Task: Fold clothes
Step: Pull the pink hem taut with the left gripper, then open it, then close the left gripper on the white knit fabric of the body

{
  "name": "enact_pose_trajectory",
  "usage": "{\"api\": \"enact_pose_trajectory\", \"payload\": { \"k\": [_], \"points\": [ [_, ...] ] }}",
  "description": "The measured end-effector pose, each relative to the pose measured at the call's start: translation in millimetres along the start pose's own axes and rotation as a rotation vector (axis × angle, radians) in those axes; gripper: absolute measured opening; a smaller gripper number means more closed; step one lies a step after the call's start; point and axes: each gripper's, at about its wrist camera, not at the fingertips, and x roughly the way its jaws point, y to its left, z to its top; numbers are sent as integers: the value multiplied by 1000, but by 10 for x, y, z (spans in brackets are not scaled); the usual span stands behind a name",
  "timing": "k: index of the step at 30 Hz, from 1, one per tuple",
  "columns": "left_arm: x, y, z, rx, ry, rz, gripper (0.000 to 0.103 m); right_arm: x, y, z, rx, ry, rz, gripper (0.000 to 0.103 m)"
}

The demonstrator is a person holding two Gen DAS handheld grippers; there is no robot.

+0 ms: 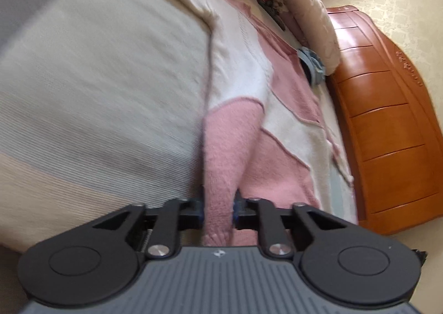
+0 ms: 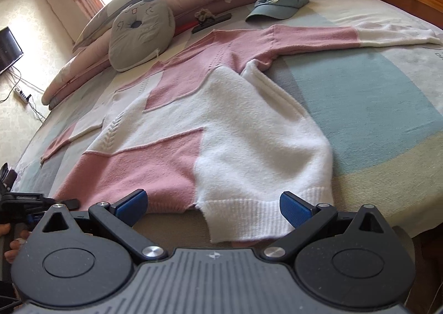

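Bed (image 2: 373, 98) carries my pink-and-white sweater (image 2: 221, 126) spread flat; left tool (image 1: 218, 210) pinches its near hem, right tool (image 2: 213, 203) gapes wide, empty, ready for folding.

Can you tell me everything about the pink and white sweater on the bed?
The fuzzy pink and white patchwork knit sweater lies spread flat on the striped bedsheet, looking soft and woolly. Raised seams join its patches, and the hem is ribbed. One long sleeve, pink then white, stretches out sideways near a blue cap. The left gripper is shut on a pink part at the sweater's edge. The right gripper hovers open at the white hem.
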Motion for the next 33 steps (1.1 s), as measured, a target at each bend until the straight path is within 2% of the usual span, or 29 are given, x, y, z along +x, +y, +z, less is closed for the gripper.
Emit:
{"api": "enact_pose_trajectory", "payload": {
  "k": [4,6,8,13,16,23,25,26,27,30,33],
  "points": [
    [-384,-57,164,51,-85,43,33,5,-32,34,9,-9,2,103],
    [-407,-100,337,62,-117,33,44,25,-22,56,8,-14,8,103],
    [-374,-148,519,71,-138,18,45,59,-2,83,5,-13,12,103],
    [174,-132,953,29,-95,-22,46,90,42,124,-7,-13,9,103],
    [577,-93,1174,-4,-55,-18,46,78,25,150,-14,-16,-7,103],
    [996,-47,1523,-43,-82,-65,47,112,-89,252,24,-37,-49,103],
    [1066,-72,1593,-28,-100,-57,41,171,-114,276,35,-27,-48,103],
    [1095,-93,1622,-18,-110,-35,27,199,-120,281,37,-22,-49,103],
    [1112,-132,1640,1,-118,8,6,224,-125,282,38,-16,-51,103],
    [1129,-260,1678,79,-132,97,6,298,-137,286,39,0,-56,103],
    [1093,-299,1818,105,-165,117,6,372,-149,290,40,16,-61,103]
  ]
}}
